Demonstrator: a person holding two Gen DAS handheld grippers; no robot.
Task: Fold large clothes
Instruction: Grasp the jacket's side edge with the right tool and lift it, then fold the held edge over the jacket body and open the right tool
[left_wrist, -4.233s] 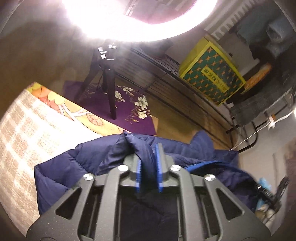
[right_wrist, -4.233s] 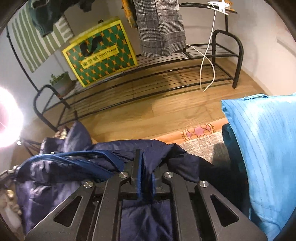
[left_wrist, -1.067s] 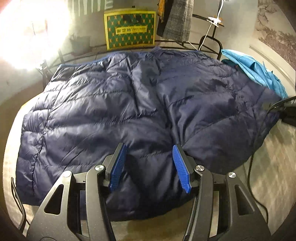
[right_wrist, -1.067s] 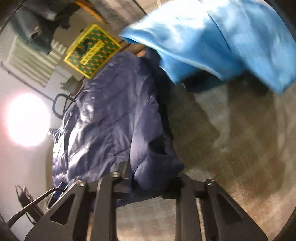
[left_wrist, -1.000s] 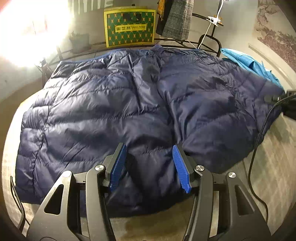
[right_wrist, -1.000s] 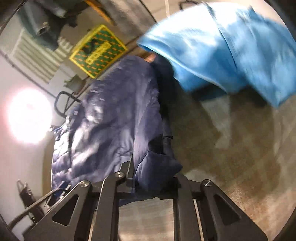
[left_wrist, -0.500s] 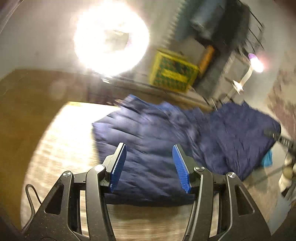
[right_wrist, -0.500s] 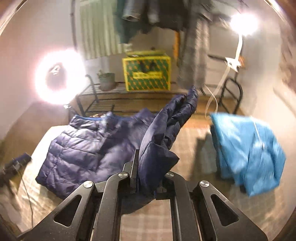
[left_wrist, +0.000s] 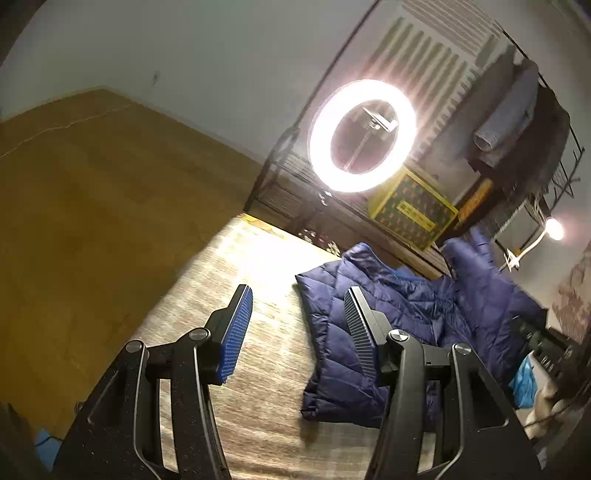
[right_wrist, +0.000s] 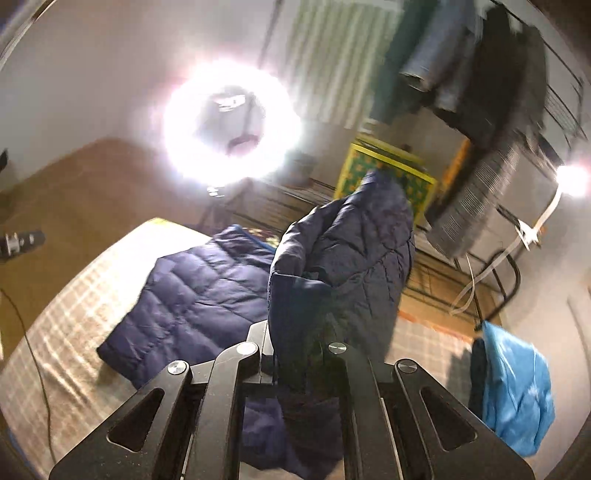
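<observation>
From the left wrist camera, the left gripper (left_wrist: 297, 326) has its two fingers apart with nothing between them; its blue pads (left_wrist: 236, 332) face each other over the checked blanket (left_wrist: 229, 266); the big dark blue puffy jacket (left_wrist: 402, 325) lies on that blanket, to the right of the fingers and not touching them; one part of the jacket stands up high at the far right side (that is the part being lifted); a round ring light (left_wrist: 364, 136) shines behind the jacket; a yellow and green box (left_wrist: 413, 212) sits on a black rack by the wall; clothes hang from a rail (left_wrist: 517, 122) up at the top right; the brown wood floor (left_wrist: 92, 192) is on the left

From the right wrist camera, the right gripper (right_wrist: 295, 354) is squeezed tight on a fold of the jacket (right_wrist: 343, 251); the held part rises up in front of the camera and is off the blanket; the rest of the jacket lies flat on the checked blanket (right_wrist: 62, 332) to the left; a bright blue cloth (right_wrist: 517, 391) sits in a heap on the right, well apart from the jacket; the ring light (right_wrist: 229, 122) glows at the top left; the yellow and green box (right_wrist: 417, 177) peeks out behind the lifted jacket
</observation>
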